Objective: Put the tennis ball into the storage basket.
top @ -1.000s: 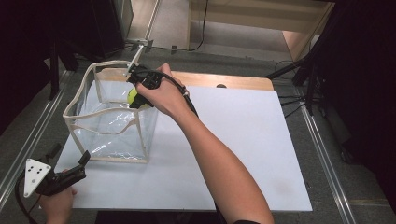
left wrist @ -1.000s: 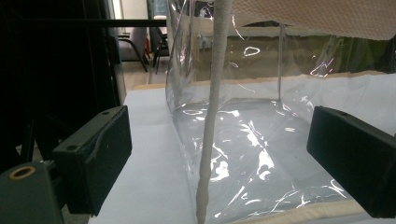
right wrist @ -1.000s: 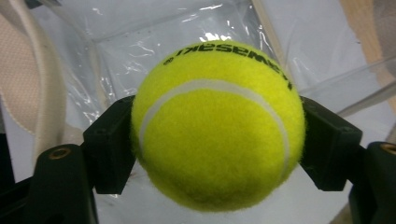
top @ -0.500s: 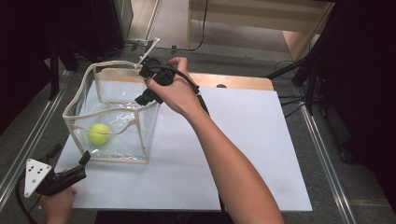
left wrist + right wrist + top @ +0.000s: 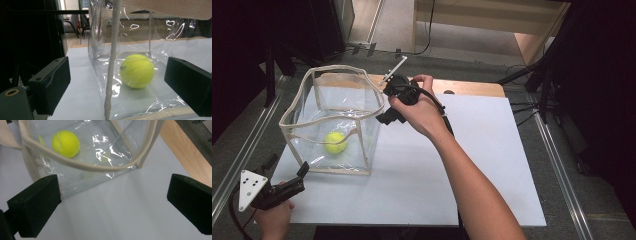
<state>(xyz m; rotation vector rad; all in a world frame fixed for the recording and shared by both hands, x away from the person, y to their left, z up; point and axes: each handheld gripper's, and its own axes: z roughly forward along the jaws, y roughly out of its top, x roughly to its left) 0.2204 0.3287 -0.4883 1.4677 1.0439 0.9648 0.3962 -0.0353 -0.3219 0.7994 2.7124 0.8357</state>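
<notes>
Jaws, right gripper [image 5: 384, 119]: spread wide with nothing between them, having just opened; a second ago they were closed on the tennis ball [image 5: 335, 142] above the clear bag [image 5: 362, 155], half a second ago the ball already lay loose inside it. Jaws, left gripper [image 5: 287, 190]: apart and empty, framing the bag's near corner without touching it, position unchanged across the three high views. Item, tennis ball: yellow-green, resting on the bag's floor toward the front left, seen through the clear wall in the left gripper view [image 5: 136, 71] and from above through the open mouth in the right gripper view [image 5: 66, 143]. Item, clear bag: transparent plastic, box-shaped, beige trim along rim and seams, standing upright and open-topped on the white board [image 5: 492, 165] at its left side; rim sags a little but the mouth is open. Item, right hand [image 5: 419, 112]: now beside the bag's right wall, outside the rim, where earlier it hung over the opening. Item, wooden tabletop [image 5: 472, 89]: bare strip showing beyond the board's far edge. Assessment: the release is complete and the ball is contained, so the placing step reads as done; what remains is likely only drawing the right gripper clear. Risk noted: the soft rim stands just beside the retreating gripper and could be snagged, tipping the bag.
</notes>
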